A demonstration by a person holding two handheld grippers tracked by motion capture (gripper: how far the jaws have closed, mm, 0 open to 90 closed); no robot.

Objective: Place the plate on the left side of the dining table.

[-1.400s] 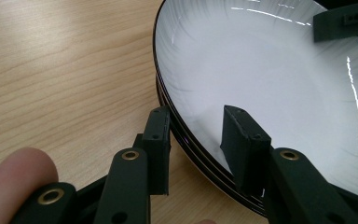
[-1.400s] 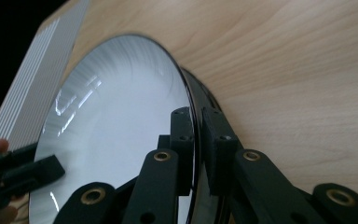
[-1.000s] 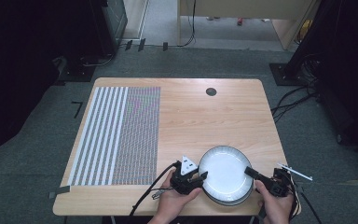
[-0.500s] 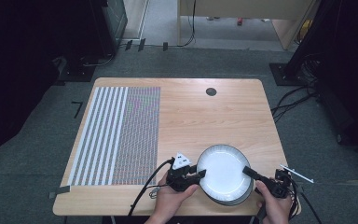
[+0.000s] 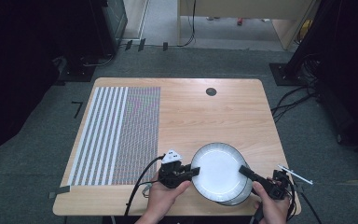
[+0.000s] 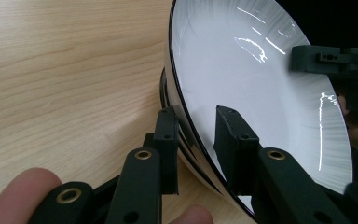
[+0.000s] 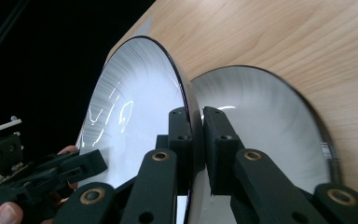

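Two white bowls with dark rims sit near the table's front edge. The top bowl (image 5: pixel 216 170) is raised and tilted off the lower bowl (image 5: pixel 243 198), which stays on the wood. My left gripper (image 5: pixel 195 171) straddles the top bowl's left rim. Its jaws have just been closing, and one pad is now inside the top bowl (image 6: pixel 251 84) and one outside. My right gripper (image 5: pixel 242 171) pinches the opposite rim. In the right gripper view that gripper (image 7: pixel 195 135) is shut tight on the top bowl (image 7: pixel 135 102), with the lower bowl (image 7: pixel 261 121) beside it.
A striped mat (image 5: pixel 116 135) covers the left part of the wooden table (image 5: pixel 205 116). A small black disc (image 5: pixel 210 91) lies near the far edge. The bowls are close to the front right corner. Cables trail on the floor at the right.
The top bowl has come up off the lower one and shifted slightly left. My left gripper has risen and closed in on the rim. The right gripper has hardly moved.
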